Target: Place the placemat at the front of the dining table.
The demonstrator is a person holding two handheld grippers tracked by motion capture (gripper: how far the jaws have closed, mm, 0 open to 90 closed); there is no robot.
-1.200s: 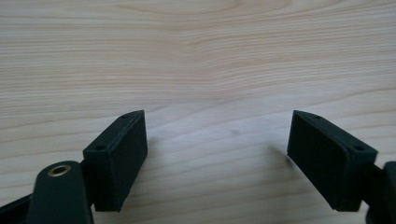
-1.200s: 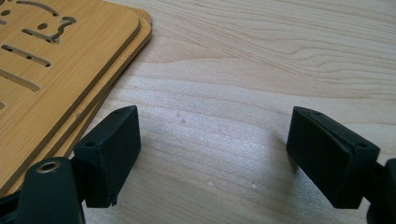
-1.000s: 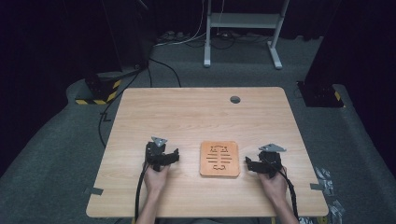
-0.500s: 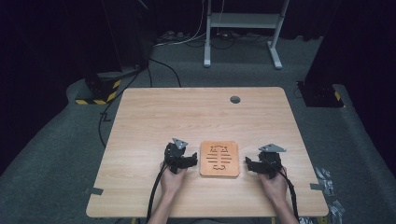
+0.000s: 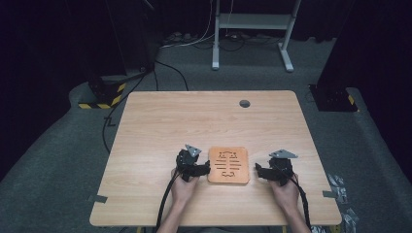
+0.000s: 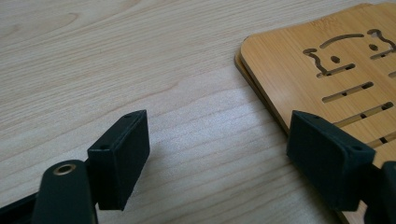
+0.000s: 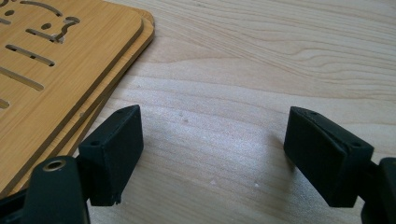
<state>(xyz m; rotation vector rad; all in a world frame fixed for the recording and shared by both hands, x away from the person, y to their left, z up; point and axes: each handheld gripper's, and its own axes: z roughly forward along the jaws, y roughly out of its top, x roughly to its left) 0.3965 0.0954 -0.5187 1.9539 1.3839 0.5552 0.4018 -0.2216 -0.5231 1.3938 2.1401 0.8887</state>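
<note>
A bamboo board (image 5: 229, 165) with cut-out slots and a cat-like outline lies flat near the table's front edge. It looks like two stacked layers (image 7: 56, 70). My left gripper (image 5: 206, 168) sits at the board's left edge, open. In the left gripper view its jaws (image 6: 224, 140) stand wide apart, one over bare table and the other over the rim of the board (image 6: 299, 70). My right gripper (image 5: 258, 171) rests a little to the right of the board, also open (image 7: 229, 144), with only table between its jaws.
The light wooden table (image 5: 194, 121) has a small grey round cap (image 5: 244, 103) at the back right. Cables trail from both grippers over the front edge. Behind the table stand a white desk frame (image 5: 252, 22) and a yellow-black striped base (image 5: 104, 94).
My left gripper has slid right across the table until it reached the board's left edge. The right gripper and the board have stayed put.
</note>
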